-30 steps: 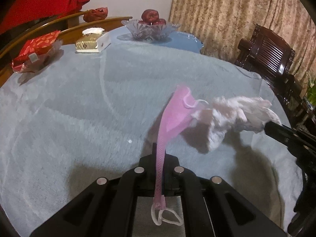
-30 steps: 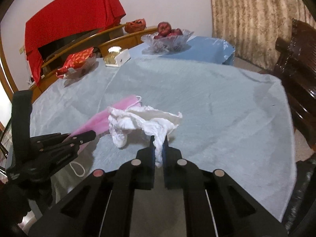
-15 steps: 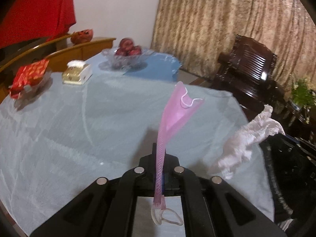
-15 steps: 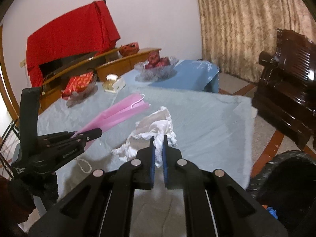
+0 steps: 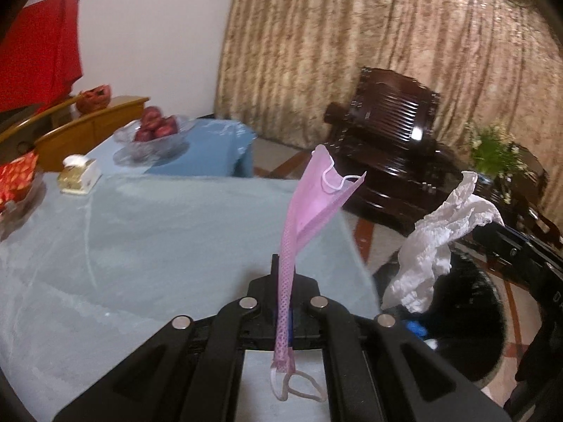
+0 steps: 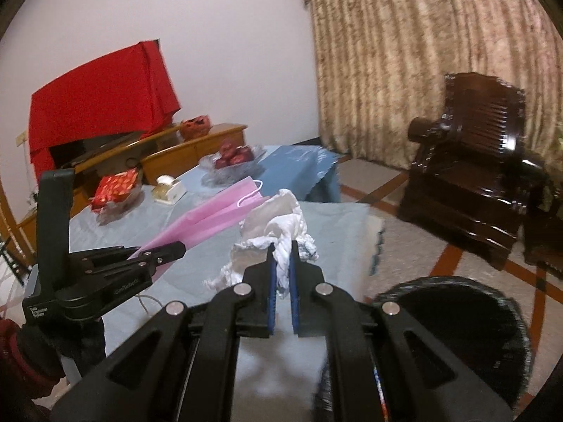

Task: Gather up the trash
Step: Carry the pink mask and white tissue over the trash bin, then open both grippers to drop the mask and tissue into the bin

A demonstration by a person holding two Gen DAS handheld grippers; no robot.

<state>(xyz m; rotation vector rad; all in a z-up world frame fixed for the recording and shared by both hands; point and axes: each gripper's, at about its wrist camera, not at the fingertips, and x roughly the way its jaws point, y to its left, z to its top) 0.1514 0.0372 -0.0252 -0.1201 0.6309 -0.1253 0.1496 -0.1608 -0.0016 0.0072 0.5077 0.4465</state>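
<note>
— While the left gripper [image 5: 285, 302] is above the worktop [image 5: 140, 239], what do its fingers pinch?
— A pink mask [image 5: 309, 211]. The right gripper's [image 6: 281, 274] fingers pinch a white tissue [image 6: 278, 232], near the black bin [image 6: 457, 323] beside the worktop.

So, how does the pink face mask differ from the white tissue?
The face mask is pink, smooth and folded long; the tissue is white and crumpled. The mask is in the left hand-held gripper, the tissue in the right hand-held gripper. Both are lifted off the table.
</note>
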